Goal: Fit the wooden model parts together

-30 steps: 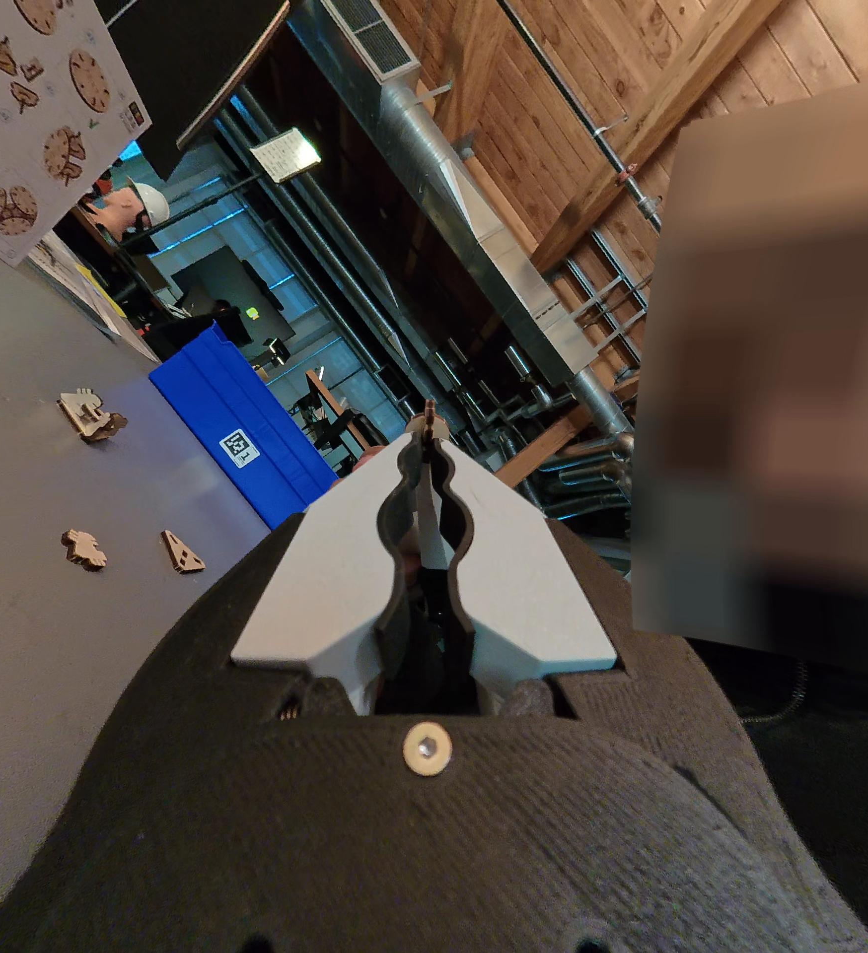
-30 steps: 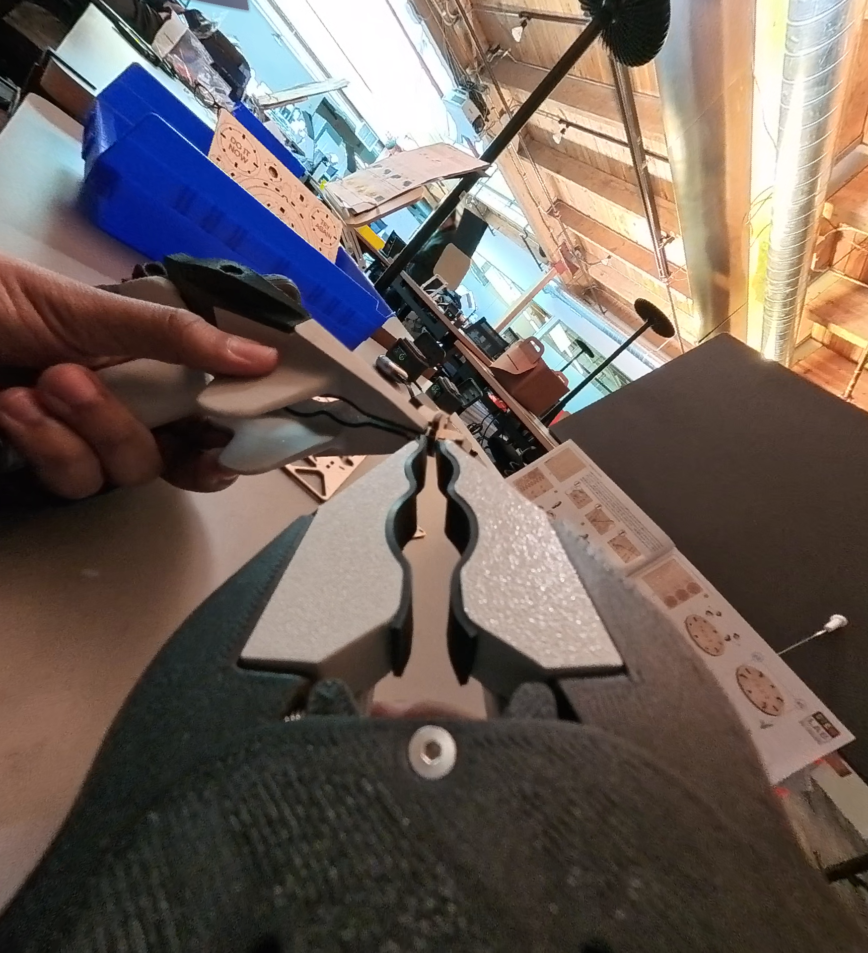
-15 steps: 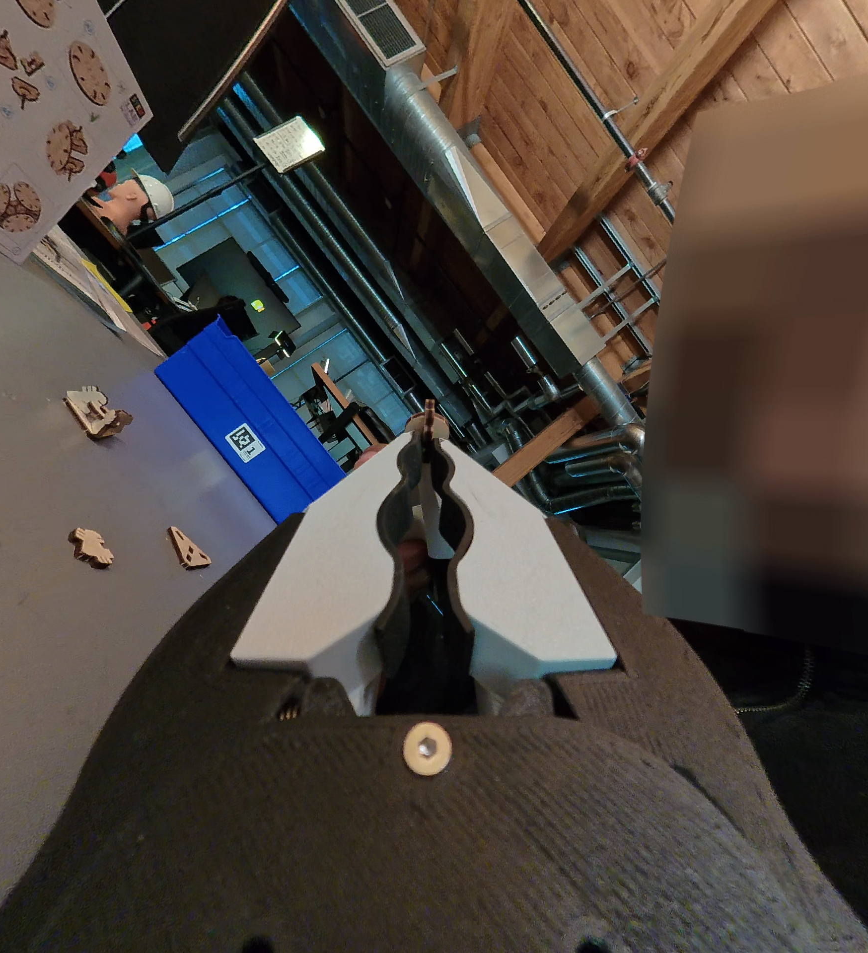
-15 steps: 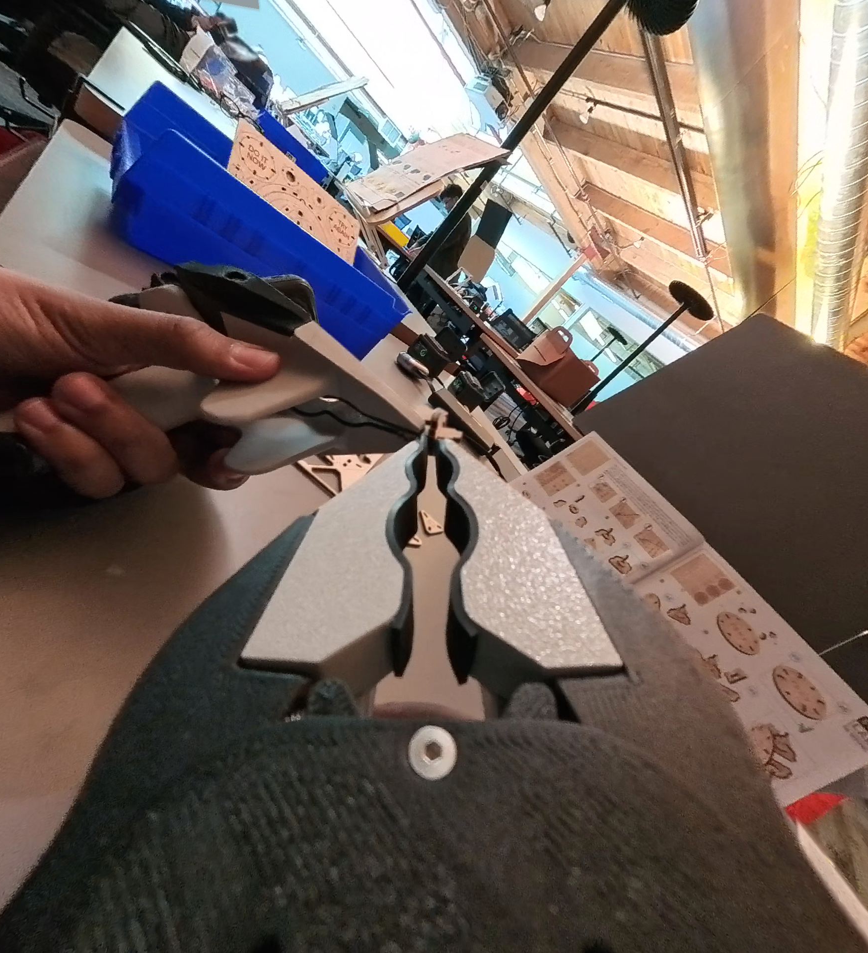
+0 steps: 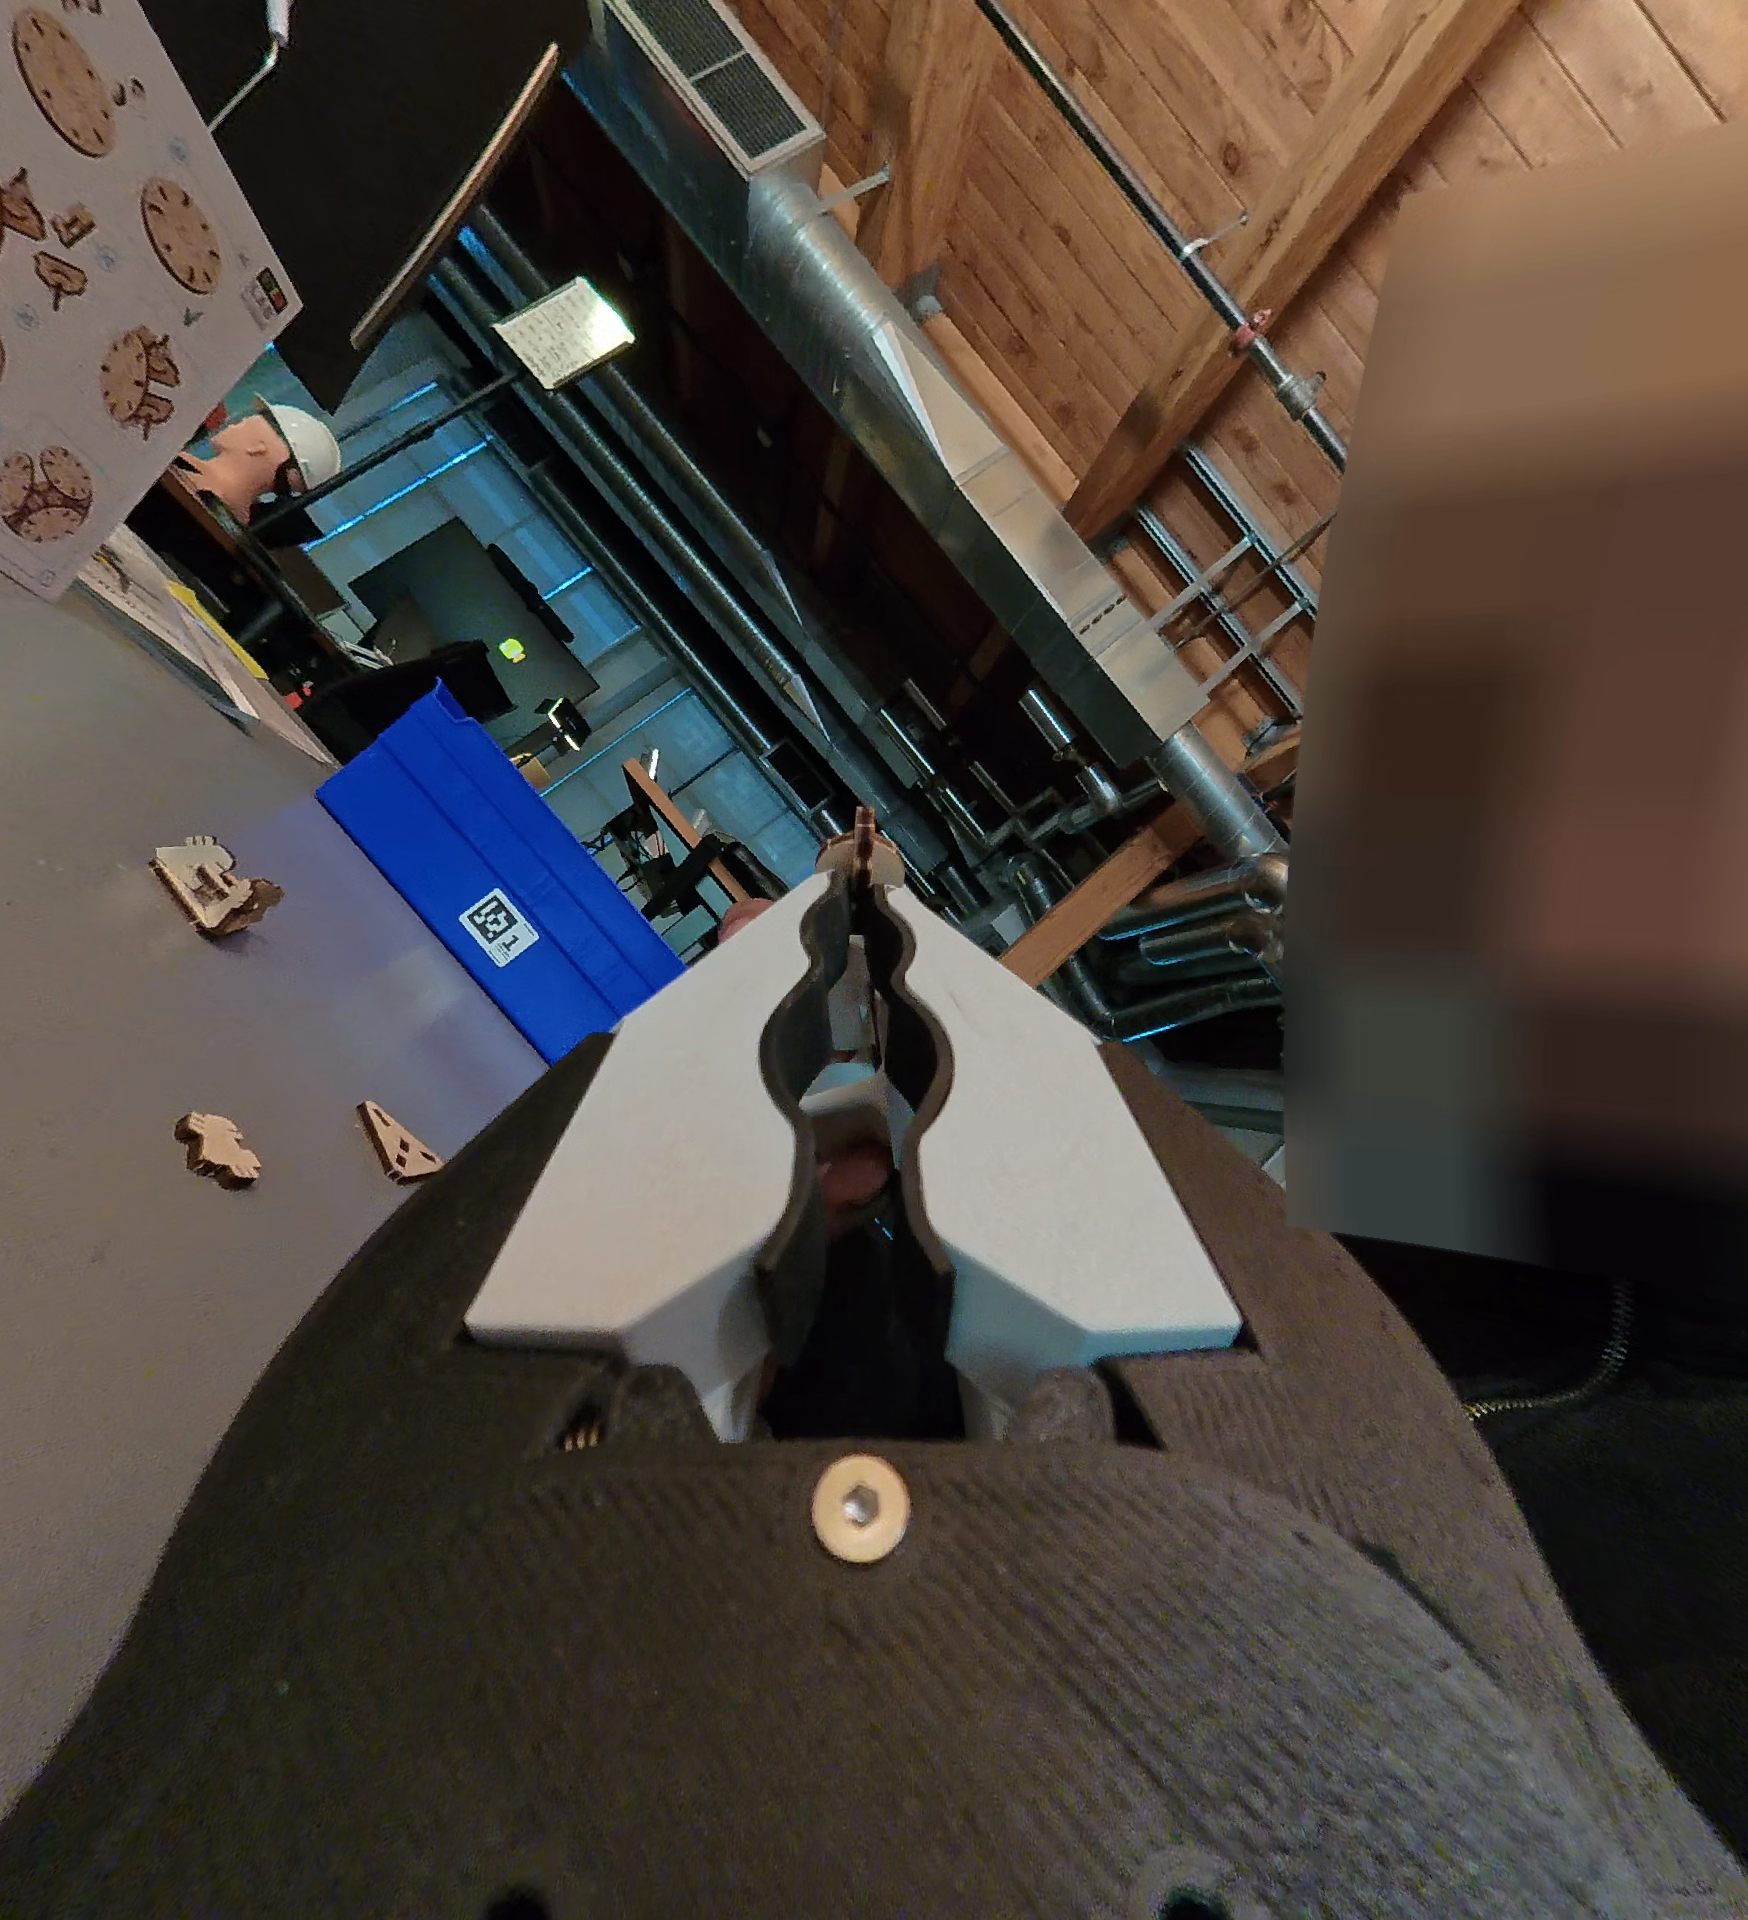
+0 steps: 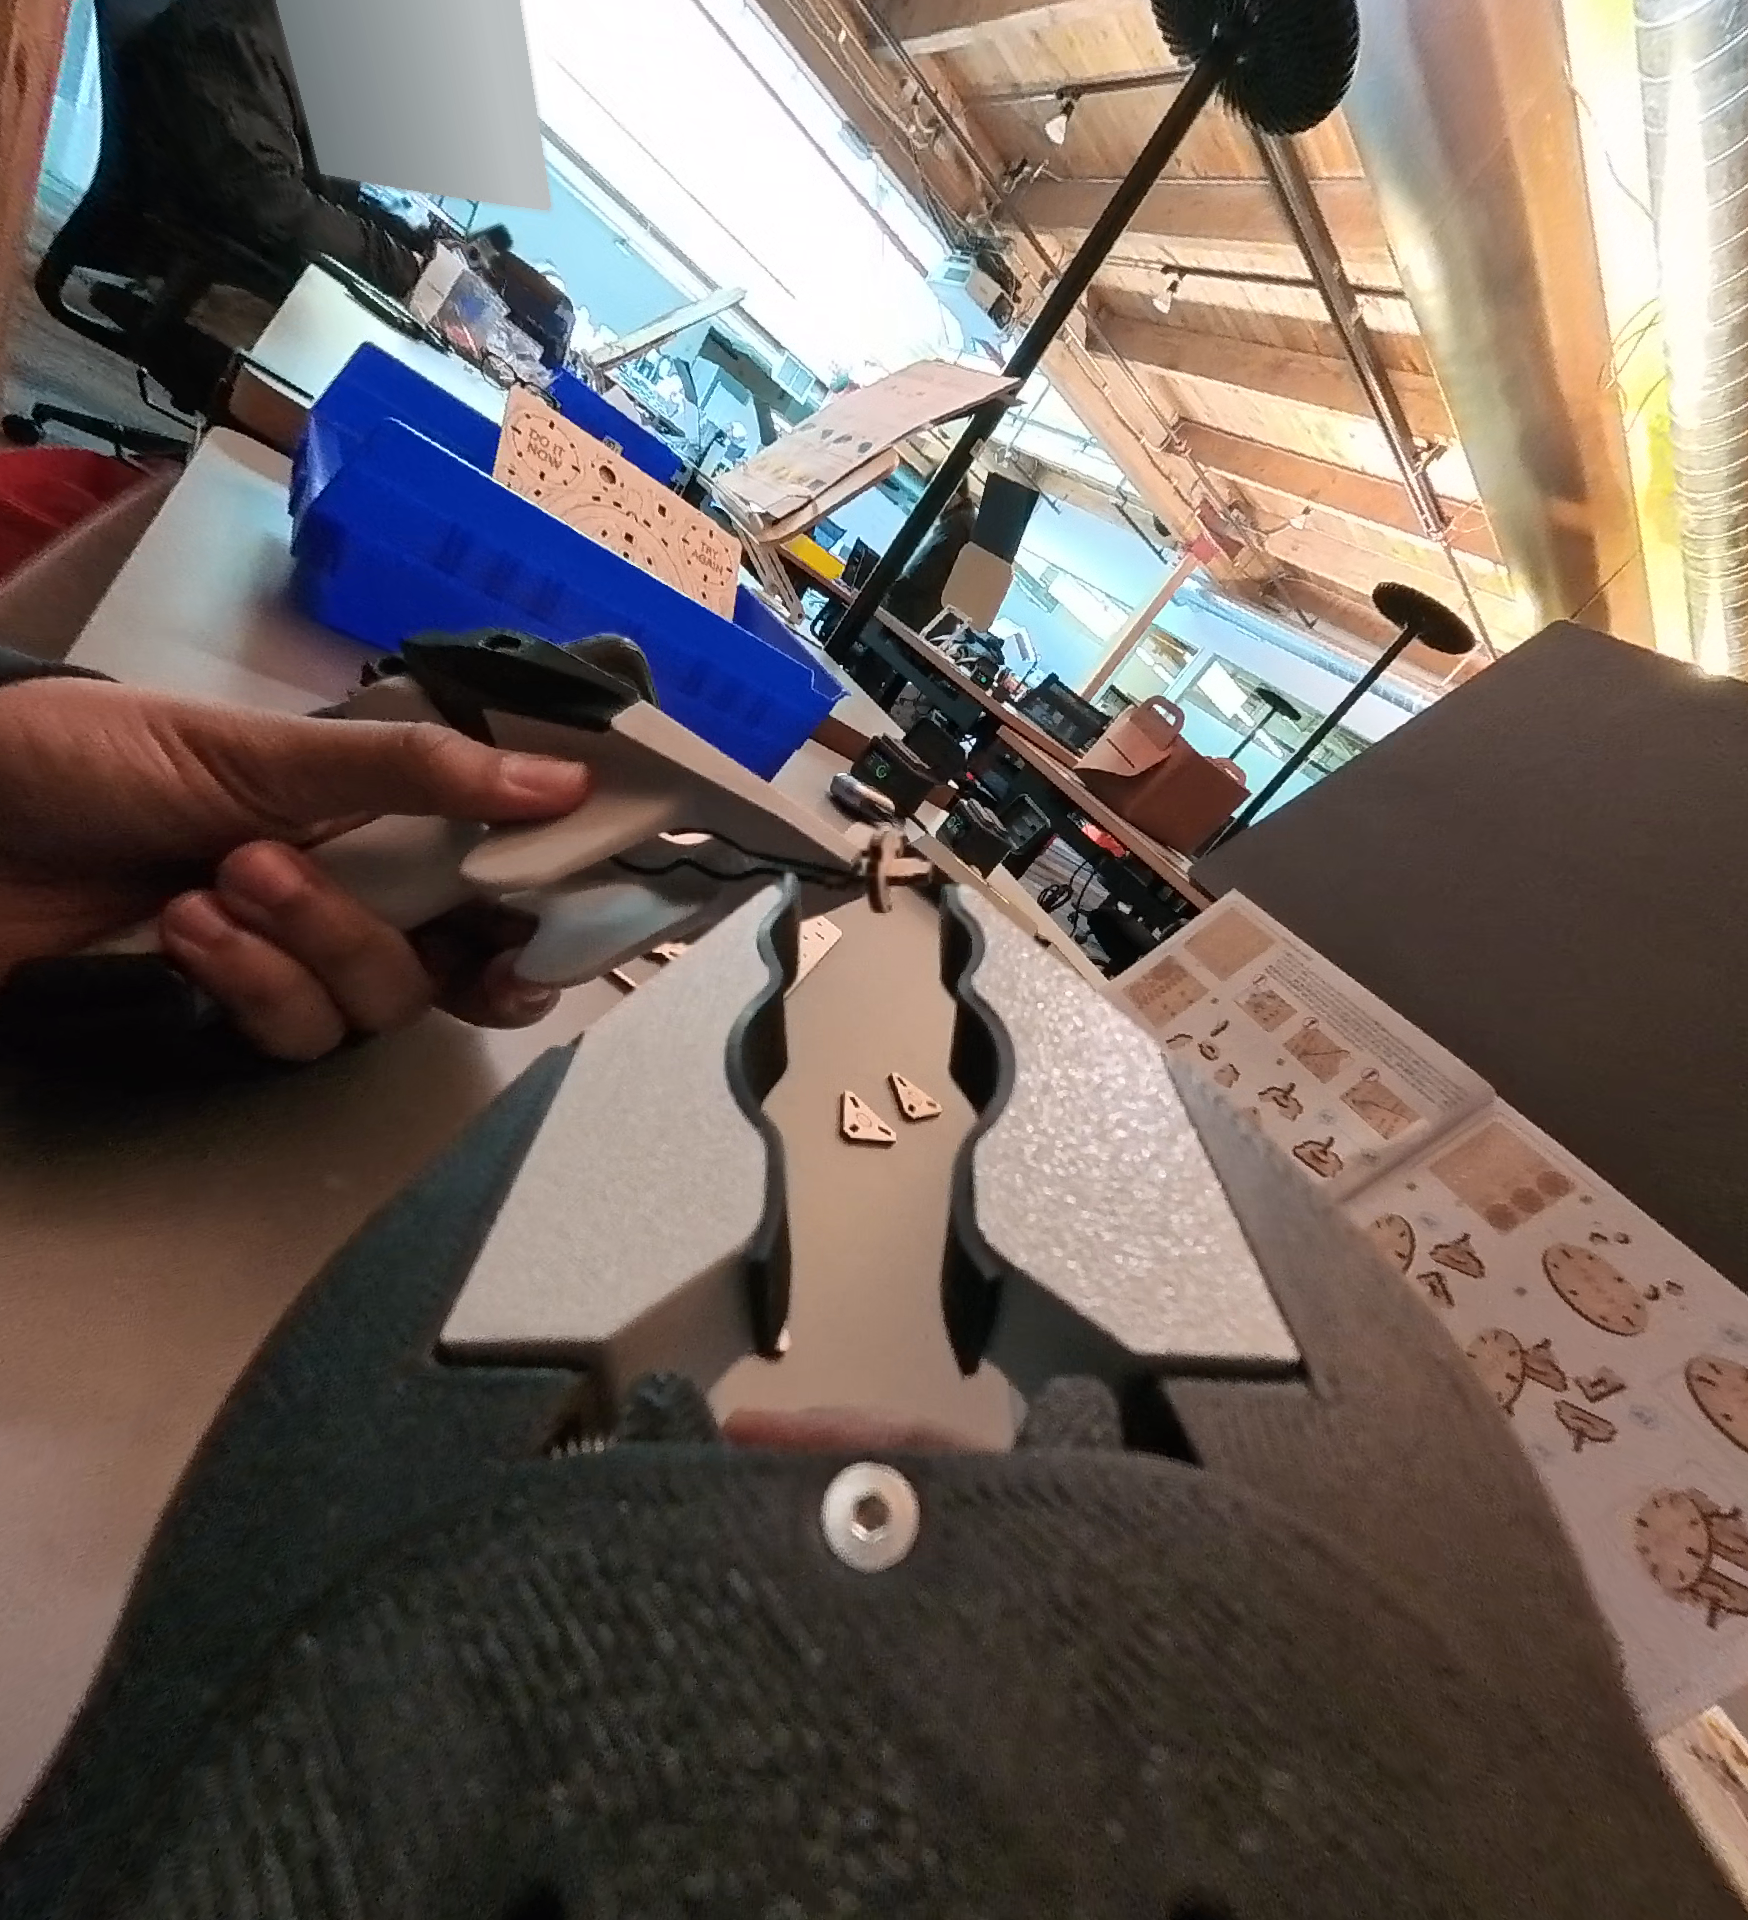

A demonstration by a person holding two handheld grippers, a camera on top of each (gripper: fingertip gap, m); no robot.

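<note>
My left gripper (image 5: pixel 855 885) is shut on a small wooden part (image 5: pixel 858 852), a thin disc with a peg through it, which pokes out past the fingertips. It is raised off the grey table (image 5: pixel 39 1039). In the right wrist view a hand (image 6: pixel 226 831) holds the left gripper (image 6: pixel 849 864), and the wooden part (image 6: pixel 885 871) sits at its tips. My right gripper (image 6: pixel 870 900) is open, its fingertips (image 6: pixel 785 904) spread either side of the part and just below it, not pressing on it.
Two triangular wooden pieces (image 6: pixel 865 1124) lie on the table between my right fingers. More wooden pieces (image 5: pixel 215 885) lie to the left. Blue bins (image 6: pixel 496 582) stand at the back. An instruction sheet (image 6: pixel 1535 1309) lies on the right against a black board (image 6: pixel 1576 883). Both grippers' tips are close together, under 4 cm apart.
My right jaws have opened wide and let go of the wooden part they met at the tips. The part stays in my shut left gripper. The right view has pulled back a little.
</note>
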